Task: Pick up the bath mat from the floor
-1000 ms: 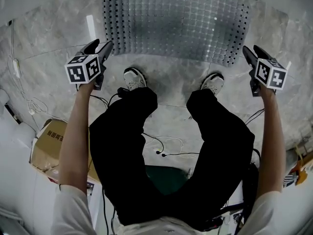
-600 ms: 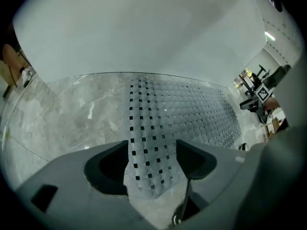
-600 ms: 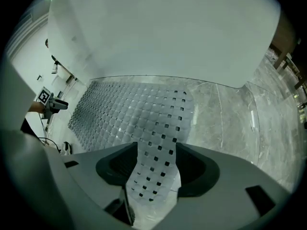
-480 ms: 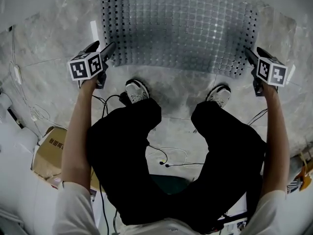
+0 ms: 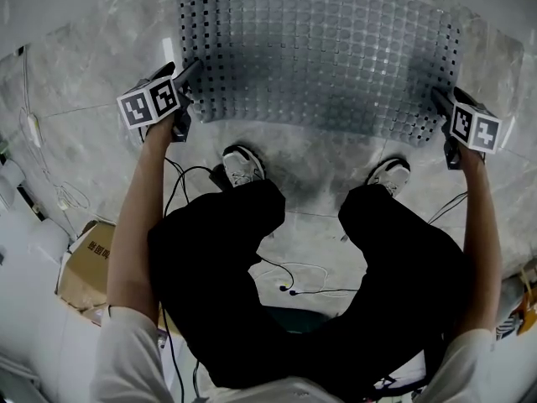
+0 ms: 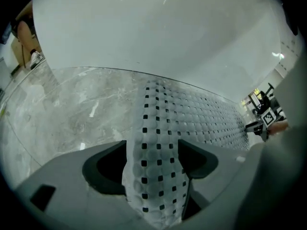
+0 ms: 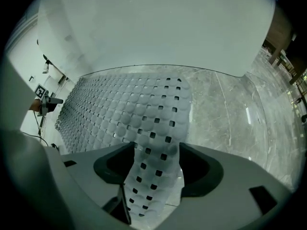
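so, left gripper (image 6: pixel 152 150) first: its jaws are opening and stand wide. the near left corner of the translucent grey rubbery bath mat with round bumps and square holes (image 5: pixel 319 49) runs up between them as a narrow strip. there's a dark gap on either side, so the pads aren't biting it. right gripper (image 7: pixel 156 159) is the same story: jaws opening, the mat's near right corner threaded between them, sitting closer to one jaw but not pinched.

my guess is this thing is light, thin and properly floppy. it'll sag in the middle and could slide out of a lazy grip. the bumpy underside might also cling to the stone. i'd grab it right at those two near corners, pushed deep into the jaws, ideally over the holed border.

outward from the jaws, the rest of the mat spreads over the grey marble floor (image 5: pixel 84 133) toward the white wall (image 6: pixel 158 28). its near edge spans gripper to gripper, just beyond the person's shoes (image 5: pixel 242 166).
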### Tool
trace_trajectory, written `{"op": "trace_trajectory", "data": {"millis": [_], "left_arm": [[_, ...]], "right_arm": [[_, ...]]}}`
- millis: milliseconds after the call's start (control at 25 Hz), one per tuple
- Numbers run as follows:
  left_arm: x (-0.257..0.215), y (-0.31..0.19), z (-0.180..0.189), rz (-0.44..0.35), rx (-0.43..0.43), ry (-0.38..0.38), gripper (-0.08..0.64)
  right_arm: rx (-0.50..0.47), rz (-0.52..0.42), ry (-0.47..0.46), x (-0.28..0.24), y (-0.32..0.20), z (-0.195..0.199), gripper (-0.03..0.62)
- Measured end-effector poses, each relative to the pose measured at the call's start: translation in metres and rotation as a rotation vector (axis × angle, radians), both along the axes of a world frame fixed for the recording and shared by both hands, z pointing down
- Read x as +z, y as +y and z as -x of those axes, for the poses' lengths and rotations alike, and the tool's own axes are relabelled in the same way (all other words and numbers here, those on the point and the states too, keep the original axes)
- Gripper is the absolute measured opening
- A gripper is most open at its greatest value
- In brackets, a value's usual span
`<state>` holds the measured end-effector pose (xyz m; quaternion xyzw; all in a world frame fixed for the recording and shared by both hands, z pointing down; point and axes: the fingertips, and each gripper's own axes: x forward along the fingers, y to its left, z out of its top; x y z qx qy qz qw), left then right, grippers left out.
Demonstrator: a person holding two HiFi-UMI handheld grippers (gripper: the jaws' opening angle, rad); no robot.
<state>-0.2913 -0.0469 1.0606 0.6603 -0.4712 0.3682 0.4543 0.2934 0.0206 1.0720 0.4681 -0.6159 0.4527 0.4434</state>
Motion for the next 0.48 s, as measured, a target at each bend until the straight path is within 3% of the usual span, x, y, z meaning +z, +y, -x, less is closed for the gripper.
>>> {"op": "trace_trajectory", "data": {"millis": [240, 480], "left_arm": [[0.016, -0.011, 0.013, -0.006, -0.086, 0.002, 0.334], [0.024, -0.013, 0.013, -0.007, -0.040, -0.018, 0.331]], "right_arm": [[0.019, -0.030, 0.025, 0.012, 0.004, -0.009, 0.273], [0.067, -0.051, -0.024, 0.015, 0.004, -0.013, 0.275]]}}
